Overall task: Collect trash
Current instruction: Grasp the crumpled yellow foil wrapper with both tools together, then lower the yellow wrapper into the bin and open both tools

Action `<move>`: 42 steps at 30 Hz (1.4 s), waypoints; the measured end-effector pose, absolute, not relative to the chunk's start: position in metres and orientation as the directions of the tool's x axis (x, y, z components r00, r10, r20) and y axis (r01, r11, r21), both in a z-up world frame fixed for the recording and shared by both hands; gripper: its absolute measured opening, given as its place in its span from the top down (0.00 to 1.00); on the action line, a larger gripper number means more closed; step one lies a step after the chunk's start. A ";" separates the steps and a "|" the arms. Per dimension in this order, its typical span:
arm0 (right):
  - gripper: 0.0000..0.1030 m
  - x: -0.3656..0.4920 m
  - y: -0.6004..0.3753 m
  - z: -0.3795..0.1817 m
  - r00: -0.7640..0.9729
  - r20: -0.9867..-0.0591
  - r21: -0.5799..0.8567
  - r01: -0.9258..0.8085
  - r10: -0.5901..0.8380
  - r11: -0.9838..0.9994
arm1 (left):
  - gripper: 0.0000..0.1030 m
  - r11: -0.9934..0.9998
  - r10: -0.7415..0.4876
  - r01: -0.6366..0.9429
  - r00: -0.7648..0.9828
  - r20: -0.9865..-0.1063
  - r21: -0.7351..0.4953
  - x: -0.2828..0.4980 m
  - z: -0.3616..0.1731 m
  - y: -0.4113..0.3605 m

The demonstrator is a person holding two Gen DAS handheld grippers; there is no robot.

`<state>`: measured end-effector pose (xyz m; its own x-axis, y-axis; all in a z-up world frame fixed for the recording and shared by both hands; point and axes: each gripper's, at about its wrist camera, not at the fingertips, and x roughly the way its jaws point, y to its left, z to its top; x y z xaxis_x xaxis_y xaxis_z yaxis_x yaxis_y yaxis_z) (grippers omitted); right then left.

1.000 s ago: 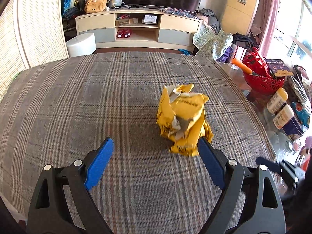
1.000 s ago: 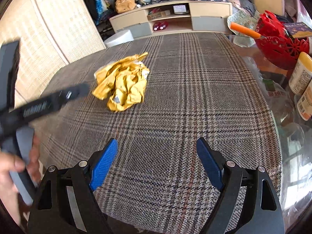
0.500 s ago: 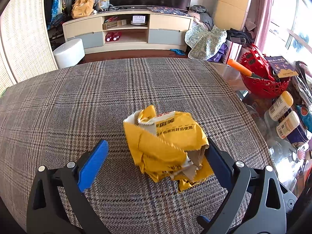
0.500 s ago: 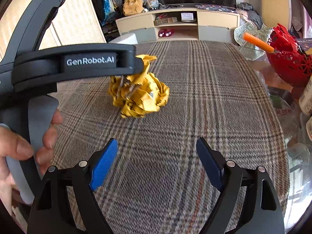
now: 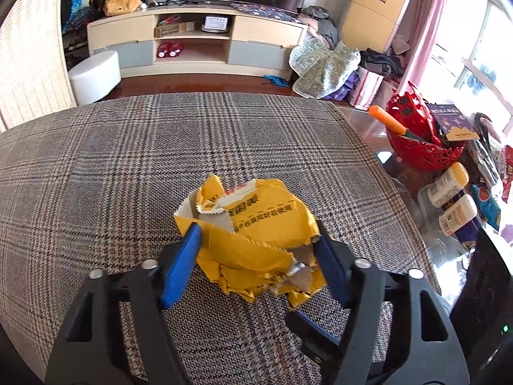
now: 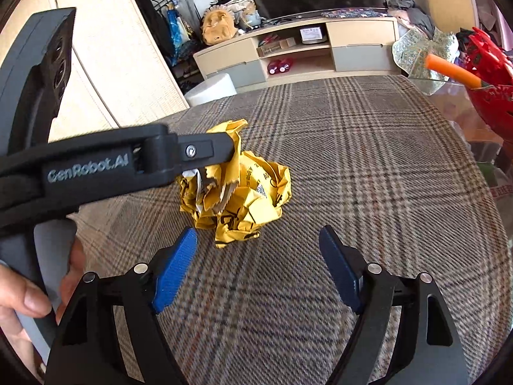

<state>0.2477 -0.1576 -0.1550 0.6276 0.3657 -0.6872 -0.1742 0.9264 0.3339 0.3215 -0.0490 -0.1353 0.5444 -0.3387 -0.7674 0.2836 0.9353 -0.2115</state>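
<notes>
A crumpled yellow wrapper (image 5: 269, 215) lies on the plaid tablecloth (image 5: 128, 160). My left gripper (image 5: 256, 234) straddles it and its jaws are closing, with both blue pads touching the wrapper's sides. In the right wrist view the same wrapper (image 6: 247, 202) sits mid-table, and the left gripper's black finger (image 6: 205, 150) reaches onto it from the left. My right gripper (image 6: 256, 231) hovers just short of the wrapper. Its jaws are wide apart, closing slightly, with nothing between them.
A red basket (image 5: 420, 141) with an orange-handled tool (image 5: 384, 118) and two yellow-capped bottles (image 5: 449, 186) crowd the glass table edge at right. A person's hand (image 6: 25, 295) grips the left tool's handle. A TV cabinet (image 5: 198, 41) and white stool (image 5: 94, 73) stand beyond.
My left gripper has advanced until the wrapper sits between its jaws, which have narrowed onto it. The right gripper has come closer to the wrapper.
</notes>
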 end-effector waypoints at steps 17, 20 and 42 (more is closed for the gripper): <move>0.71 0.256 -0.122 -0.158 0.611 -0.703 0.291 -0.219 0.364 0.931 | 0.69 0.910 -0.389 0.341 0.516 -0.763 -0.233 0.301 -0.129 -0.033; 0.72 0.233 -0.120 -0.153 0.615 -0.710 0.251 -0.234 0.343 0.939 | 0.69 0.909 -0.391 0.347 0.520 -0.759 -0.231 0.280 -0.125 -0.032; 0.74 0.004 -0.138 -0.119 0.526 -0.801 0.146 -0.292 0.286 0.945 | 0.69 0.895 -0.420 0.368 0.508 -0.752 -0.251 0.039 -0.117 -0.042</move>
